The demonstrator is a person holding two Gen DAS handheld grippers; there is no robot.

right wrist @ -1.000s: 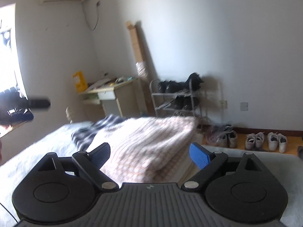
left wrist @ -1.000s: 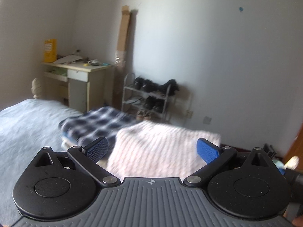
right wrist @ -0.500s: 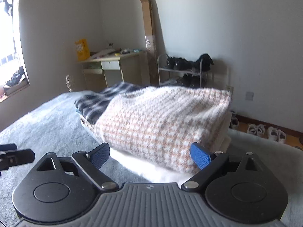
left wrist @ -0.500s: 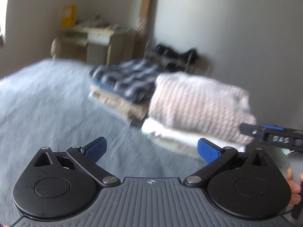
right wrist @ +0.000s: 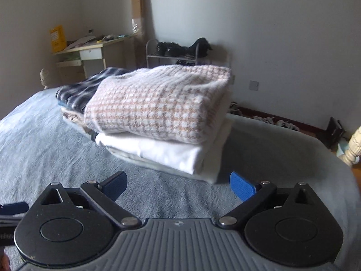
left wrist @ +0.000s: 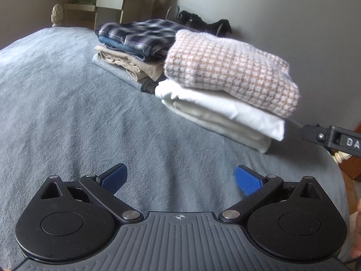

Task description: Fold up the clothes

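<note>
Grey bed blanket (left wrist: 112, 117) now fills your view beneath both empty, wide-open grippers, left gripper (left wrist: 180, 178) and right gripper (right wrist: 178, 184), its jaws just widened; folded checked sweater (right wrist: 158, 103) tops the white stack (right wrist: 171, 153), closer than before.

A fuzzy folded sweater (right wrist: 158, 103) checked in white and tan lies on plain white folded cloth (right wrist: 162, 151), a dark blue-and-white plaid folded shirt (left wrist: 140, 33) tops beige folded trousers (left wrist: 135, 64), all on a grey-blue fleece bedspread (left wrist: 79, 117).
</note>
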